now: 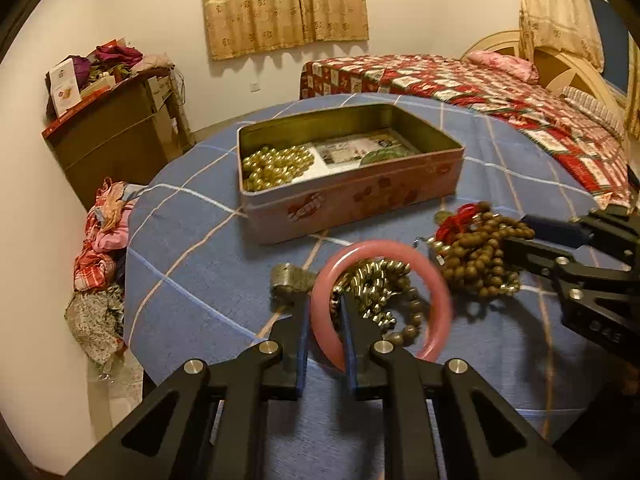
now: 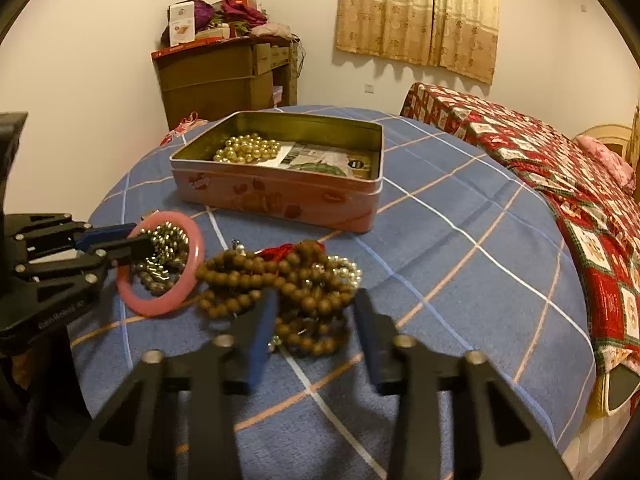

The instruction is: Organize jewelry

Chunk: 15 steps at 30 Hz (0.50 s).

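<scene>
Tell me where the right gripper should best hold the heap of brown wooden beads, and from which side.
Probably from above, across the near edge of the brown wooden bead heap. It lies flat and loose on the blue checked cloth, and the open right gripper already straddles that part.

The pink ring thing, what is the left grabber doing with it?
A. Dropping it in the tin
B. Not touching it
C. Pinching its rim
C: the left gripper has one finger inside and one outside the pink bangle, closed on its rim above the blue cloth, outside the tin.
</scene>
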Each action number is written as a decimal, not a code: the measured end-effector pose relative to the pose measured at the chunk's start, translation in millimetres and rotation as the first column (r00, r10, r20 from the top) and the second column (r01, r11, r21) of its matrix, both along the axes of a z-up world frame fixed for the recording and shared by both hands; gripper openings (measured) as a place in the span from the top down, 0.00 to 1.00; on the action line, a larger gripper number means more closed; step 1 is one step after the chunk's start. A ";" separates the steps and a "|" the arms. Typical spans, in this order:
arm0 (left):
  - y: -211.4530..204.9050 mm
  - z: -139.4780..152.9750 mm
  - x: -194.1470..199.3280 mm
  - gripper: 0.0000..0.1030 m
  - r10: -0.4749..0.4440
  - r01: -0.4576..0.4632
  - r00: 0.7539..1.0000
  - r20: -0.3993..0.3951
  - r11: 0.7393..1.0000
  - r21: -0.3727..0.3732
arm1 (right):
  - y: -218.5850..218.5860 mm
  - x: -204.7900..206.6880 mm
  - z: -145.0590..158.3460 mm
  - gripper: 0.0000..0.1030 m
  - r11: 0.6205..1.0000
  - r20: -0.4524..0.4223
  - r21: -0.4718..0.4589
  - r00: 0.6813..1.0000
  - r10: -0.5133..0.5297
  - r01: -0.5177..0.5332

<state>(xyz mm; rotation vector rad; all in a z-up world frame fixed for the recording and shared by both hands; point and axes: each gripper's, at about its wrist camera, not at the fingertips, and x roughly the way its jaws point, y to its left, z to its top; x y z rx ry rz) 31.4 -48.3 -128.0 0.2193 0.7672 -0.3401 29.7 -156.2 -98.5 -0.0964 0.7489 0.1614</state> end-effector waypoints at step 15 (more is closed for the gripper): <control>5.3 21.3 -1.2 0.86 -0.003 0.004 0.999 0.041 1.000 -0.024 | -8.2 1.5 4.1 0.89 1.000 0.004 0.024 1.000 -0.006 0.006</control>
